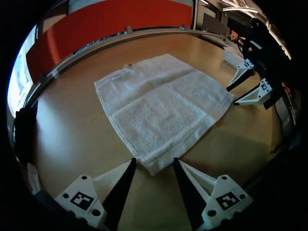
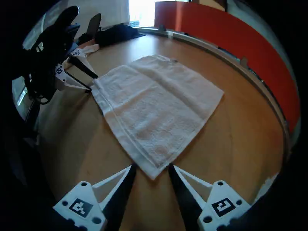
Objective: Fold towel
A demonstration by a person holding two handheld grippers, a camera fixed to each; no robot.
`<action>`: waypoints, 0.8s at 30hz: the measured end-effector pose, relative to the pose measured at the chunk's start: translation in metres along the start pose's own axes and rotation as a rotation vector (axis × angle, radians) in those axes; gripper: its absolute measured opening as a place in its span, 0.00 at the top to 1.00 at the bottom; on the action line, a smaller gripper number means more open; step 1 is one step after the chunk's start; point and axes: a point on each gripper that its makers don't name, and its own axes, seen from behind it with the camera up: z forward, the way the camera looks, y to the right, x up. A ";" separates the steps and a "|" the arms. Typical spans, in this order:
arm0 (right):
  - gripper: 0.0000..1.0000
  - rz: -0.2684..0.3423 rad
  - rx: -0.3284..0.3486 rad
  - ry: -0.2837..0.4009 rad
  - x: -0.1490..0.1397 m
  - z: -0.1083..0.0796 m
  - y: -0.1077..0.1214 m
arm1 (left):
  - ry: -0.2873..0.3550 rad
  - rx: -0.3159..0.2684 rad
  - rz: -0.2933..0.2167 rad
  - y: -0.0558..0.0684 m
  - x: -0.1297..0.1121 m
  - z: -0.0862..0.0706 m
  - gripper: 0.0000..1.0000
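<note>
A white towel (image 1: 161, 104) lies flat, folded into a rough square, on a wooden table (image 1: 69, 131). In the left gripper view, my left gripper (image 1: 154, 161) stands open low over the table, with the towel's near corner lying between its fingertips. Farther right, my right gripper (image 1: 231, 96) is open at the adjacent corner. In the right gripper view, the towel (image 2: 154, 104) points a corner into the open right gripper (image 2: 151, 166). The left gripper (image 2: 93, 84), also open, sits at the towel's left corner with a dark-gloved hand behind it.
A red partition (image 1: 115, 23) runs along the table's far curved edge (image 1: 127, 36). A dark bundle (image 2: 115, 32) lies at the table's far end near a window. Another white cloth (image 1: 232, 57) lies behind the right gripper. Bare wood surrounds the towel.
</note>
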 end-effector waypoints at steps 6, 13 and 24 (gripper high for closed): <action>0.52 0.000 0.012 0.001 0.000 -0.001 -0.004 | -0.006 0.014 -0.019 -0.004 0.001 0.000 0.51; 0.77 -0.007 0.010 0.005 0.001 -0.001 -0.006 | -0.013 0.025 -0.043 -0.007 0.000 0.000 0.82; 0.88 0.026 -0.005 0.032 0.011 -0.007 -0.003 | -0.007 0.018 -0.076 0.000 0.005 -0.004 0.90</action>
